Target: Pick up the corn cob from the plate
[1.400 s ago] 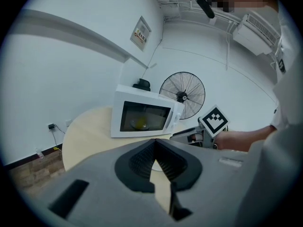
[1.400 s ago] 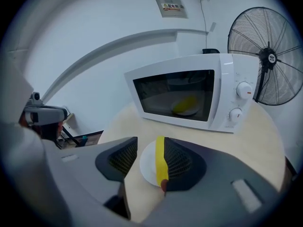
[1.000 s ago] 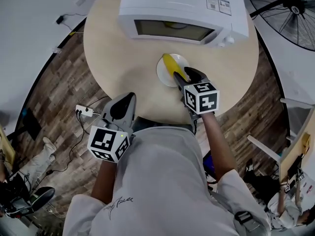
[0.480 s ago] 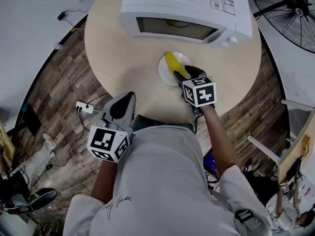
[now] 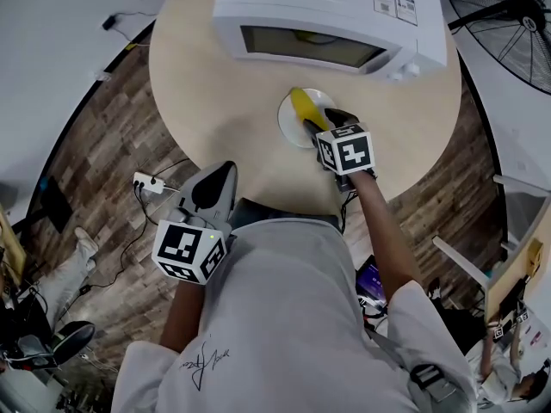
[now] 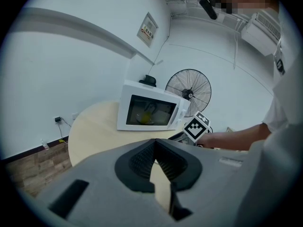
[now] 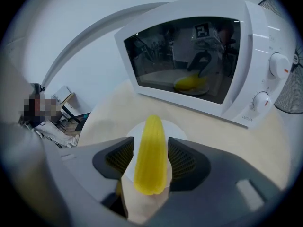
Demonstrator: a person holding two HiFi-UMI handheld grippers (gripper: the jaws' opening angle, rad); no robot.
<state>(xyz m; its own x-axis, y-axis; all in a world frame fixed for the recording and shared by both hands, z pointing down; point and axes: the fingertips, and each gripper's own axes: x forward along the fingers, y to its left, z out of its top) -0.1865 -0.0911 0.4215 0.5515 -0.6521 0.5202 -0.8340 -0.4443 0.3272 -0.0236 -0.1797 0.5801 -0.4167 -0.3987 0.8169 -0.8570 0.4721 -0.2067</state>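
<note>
Yellow corn cob [image 7: 150, 160] now between jaws of right gripper [image 5: 323, 120], lowered over plate [image 5: 287, 126], just widened, unclamped; closing due next; left gripper [image 5: 224, 172] pinched together, empty.

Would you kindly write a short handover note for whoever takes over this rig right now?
Right tool: open. Its jaws have just been opening and now straddle the corn cob without clamping it.
Left tool: shut, empty, held off the near edge of the table.
Things: the corn cob lies on the white plate, in front of the microwave.
Done: right tool lined up along the cob.
Left: close on the cob and lift it off the plate.
</note>
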